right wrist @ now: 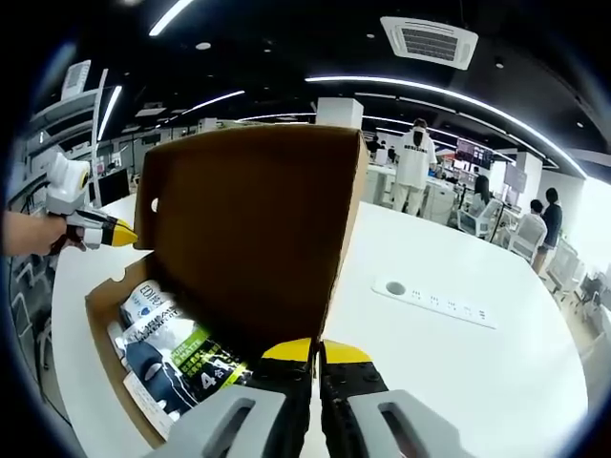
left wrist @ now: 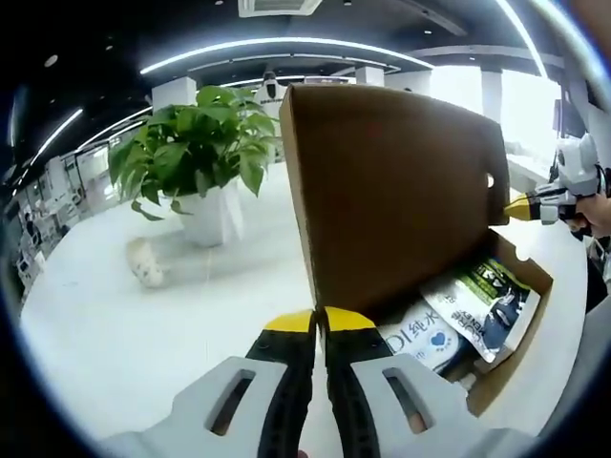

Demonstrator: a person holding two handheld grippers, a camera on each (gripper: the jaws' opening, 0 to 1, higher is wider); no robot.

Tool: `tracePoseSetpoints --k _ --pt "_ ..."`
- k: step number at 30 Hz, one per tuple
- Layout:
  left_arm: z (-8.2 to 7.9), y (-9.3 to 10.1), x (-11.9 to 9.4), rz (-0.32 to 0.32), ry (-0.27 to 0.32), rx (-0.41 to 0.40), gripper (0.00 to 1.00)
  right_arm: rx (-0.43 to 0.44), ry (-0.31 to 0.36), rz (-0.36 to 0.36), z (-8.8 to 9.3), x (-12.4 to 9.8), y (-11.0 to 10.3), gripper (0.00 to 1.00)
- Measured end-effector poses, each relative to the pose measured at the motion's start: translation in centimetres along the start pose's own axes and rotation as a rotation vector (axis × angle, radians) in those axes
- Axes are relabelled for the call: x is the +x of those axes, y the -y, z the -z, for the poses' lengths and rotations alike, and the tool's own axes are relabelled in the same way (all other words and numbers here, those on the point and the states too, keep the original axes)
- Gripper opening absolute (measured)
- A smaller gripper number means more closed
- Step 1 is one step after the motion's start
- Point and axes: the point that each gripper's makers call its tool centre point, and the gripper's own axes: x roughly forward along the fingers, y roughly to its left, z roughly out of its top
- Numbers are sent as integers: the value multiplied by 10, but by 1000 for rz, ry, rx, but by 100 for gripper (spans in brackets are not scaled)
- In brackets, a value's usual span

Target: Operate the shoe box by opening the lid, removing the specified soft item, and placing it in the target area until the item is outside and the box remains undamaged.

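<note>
The brown cardboard shoe box [left wrist: 401, 200] sits on the white table [left wrist: 143, 324] with its lid up. Soft printed packets [left wrist: 458, 315] lie inside it. The left gripper [left wrist: 319, 324] has its yellow-tipped fingers [left wrist: 286, 324] pressed together, right at the box's near edge, maybe touching it. The right gripper [right wrist: 316, 353] looks the same, jaws closed on nothing. A green potted plant [left wrist: 200, 153] stands behind.

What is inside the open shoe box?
The shoe box, lid raised, holds soft printed packets: white ones with blue lettering, and a dark one with green. Whatever lies under them is covered, as is the box's far end behind the lid.
</note>
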Motion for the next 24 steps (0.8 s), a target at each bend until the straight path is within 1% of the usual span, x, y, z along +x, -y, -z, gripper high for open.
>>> tracePoseSetpoints --k 12,24 --pt "-2 0 0 4 -16 12 2 11 3 -1 -2 1 1 0" --pt "-5 -3 4 10 -28 7 1 29 1 -4 -4 3 2 0"
